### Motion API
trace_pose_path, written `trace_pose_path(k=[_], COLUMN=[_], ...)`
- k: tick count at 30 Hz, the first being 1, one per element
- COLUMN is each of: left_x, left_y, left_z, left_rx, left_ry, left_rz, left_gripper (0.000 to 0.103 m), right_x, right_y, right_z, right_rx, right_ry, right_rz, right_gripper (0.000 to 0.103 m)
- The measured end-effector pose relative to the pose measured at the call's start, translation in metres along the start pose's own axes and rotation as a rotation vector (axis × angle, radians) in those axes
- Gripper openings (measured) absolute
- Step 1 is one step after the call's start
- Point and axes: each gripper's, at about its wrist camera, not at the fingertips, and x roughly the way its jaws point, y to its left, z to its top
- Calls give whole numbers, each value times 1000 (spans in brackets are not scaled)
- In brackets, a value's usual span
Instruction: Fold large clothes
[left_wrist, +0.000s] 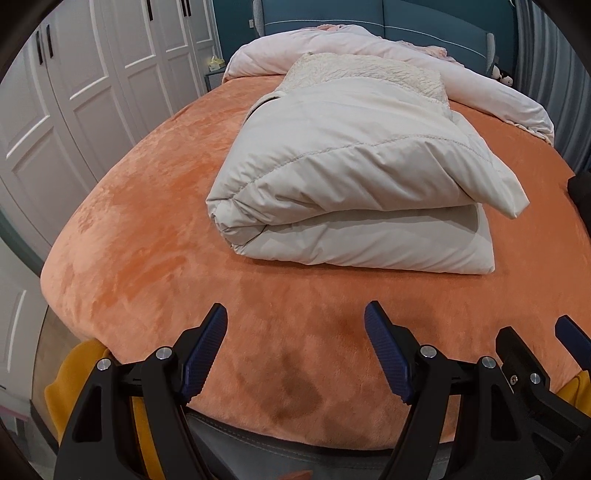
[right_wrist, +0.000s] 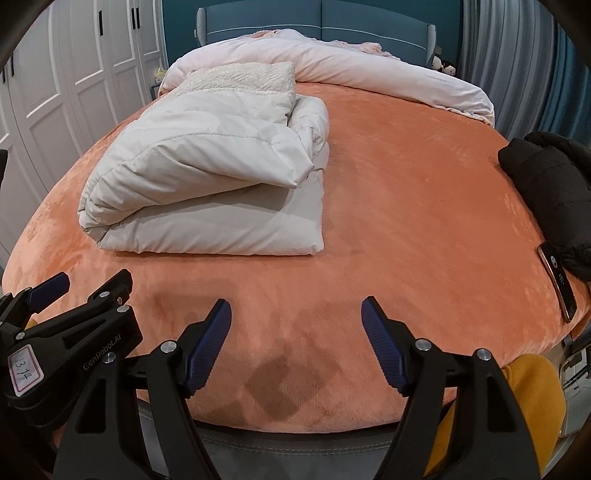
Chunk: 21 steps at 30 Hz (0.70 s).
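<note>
A cream padded coat (left_wrist: 354, 173) lies folded into a thick bundle on the orange bed cover (left_wrist: 147, 229), its fleecy lining showing at the far end. It also shows in the right wrist view (right_wrist: 214, 177), left of centre. My left gripper (left_wrist: 295, 325) is open and empty, held over the bed's near edge, short of the coat. My right gripper (right_wrist: 295, 321) is open and empty beside it, also near the front edge. Each gripper shows at the edge of the other's view.
A rumpled pale pink duvet (right_wrist: 369, 70) lies along the headboard. A black jacket (right_wrist: 546, 184) and a phone (right_wrist: 559, 280) lie at the bed's right edge. White wardrobe doors (left_wrist: 74, 92) stand to the left. Yellow fabric (right_wrist: 532, 402) hangs below the front edge.
</note>
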Motion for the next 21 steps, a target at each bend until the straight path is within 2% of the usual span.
trace_pose_path(k=[21], left_x=[-4], left_y=[6], left_z=[-4], left_rx=[-13], left_ry=[-8], left_rz=[-4], left_gripper=[73], right_x=[-8], right_y=[6], right_z=[-8], right_rx=[-17], right_ry=[-14], right_rz=[-14], right_gripper=[70])
